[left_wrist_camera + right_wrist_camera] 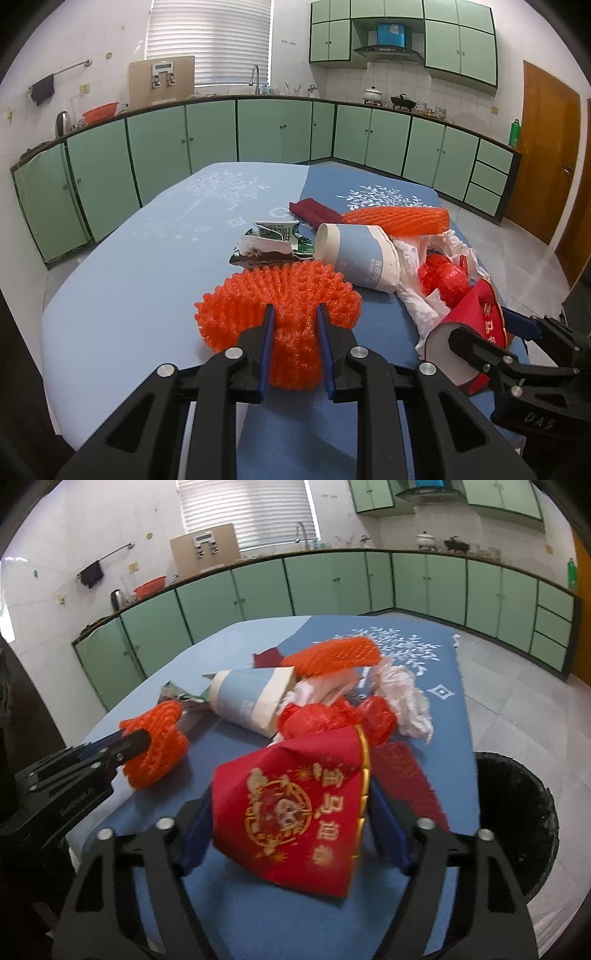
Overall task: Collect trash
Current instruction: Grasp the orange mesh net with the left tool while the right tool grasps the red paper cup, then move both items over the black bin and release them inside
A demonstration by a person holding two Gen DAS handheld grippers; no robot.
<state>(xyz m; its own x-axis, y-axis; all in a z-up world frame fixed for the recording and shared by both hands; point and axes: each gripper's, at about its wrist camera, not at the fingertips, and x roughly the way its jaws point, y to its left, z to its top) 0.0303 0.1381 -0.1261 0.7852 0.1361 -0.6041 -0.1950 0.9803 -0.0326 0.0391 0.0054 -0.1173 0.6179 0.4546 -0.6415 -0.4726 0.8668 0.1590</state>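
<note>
Trash heaped on the blue table (122, 295). Left gripper (295, 317) pinches an orange foam net (280, 295) at its waist, pads pressed in, net flaring out beyond the tips. Right gripper (291, 812) straddles a red paper cup (295, 812) lying on its side; blue fingers (197, 830) sit at both flanks (contact unclear, picture blurred). Beyond the tips: blue-and-white cup (360, 254), second foam net (399, 219), crumpled white paper (406, 698). Black bin (517, 812) stands just beside the table's right edge.
</note>
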